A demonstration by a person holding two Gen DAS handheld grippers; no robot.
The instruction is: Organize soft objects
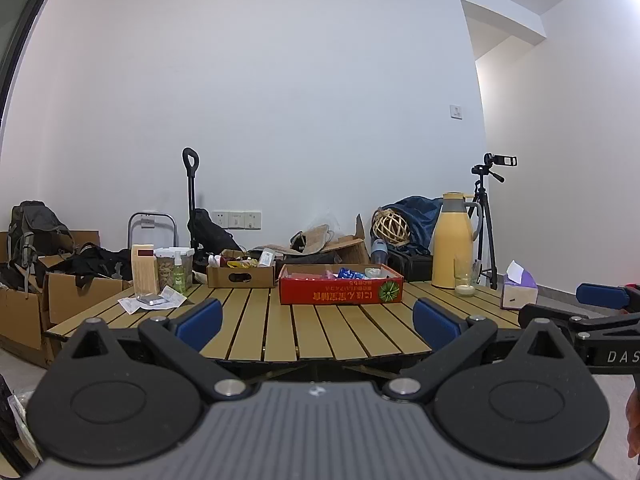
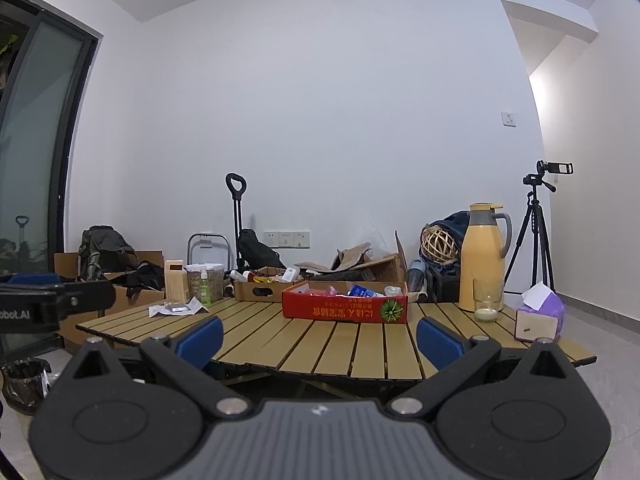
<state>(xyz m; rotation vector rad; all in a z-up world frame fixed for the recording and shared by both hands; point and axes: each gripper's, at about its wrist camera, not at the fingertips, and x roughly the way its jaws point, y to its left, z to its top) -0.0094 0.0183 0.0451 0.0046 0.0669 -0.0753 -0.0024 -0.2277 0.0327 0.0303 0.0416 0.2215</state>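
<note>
A red cardboard box (image 1: 340,291) holding several soft packets stands at the middle of the slatted wooden table (image 1: 320,328); it also shows in the right wrist view (image 2: 344,308). A purple tissue box (image 1: 519,293) sits at the table's right end, also in the right wrist view (image 2: 540,318). My left gripper (image 1: 318,324) is open and empty, held before the table's near edge. My right gripper (image 2: 320,338) is open and empty, also short of the near edge. Each gripper shows at the edge of the other's view.
A yellow thermos jug (image 2: 482,256) and a glass (image 2: 487,300) stand at the right back. A brown cardboard box (image 1: 241,274), a green spray bottle (image 1: 179,274), a wooden box (image 1: 144,272) and paper packets (image 1: 152,302) sit at the left back. A tripod (image 2: 536,236) stands at the right.
</note>
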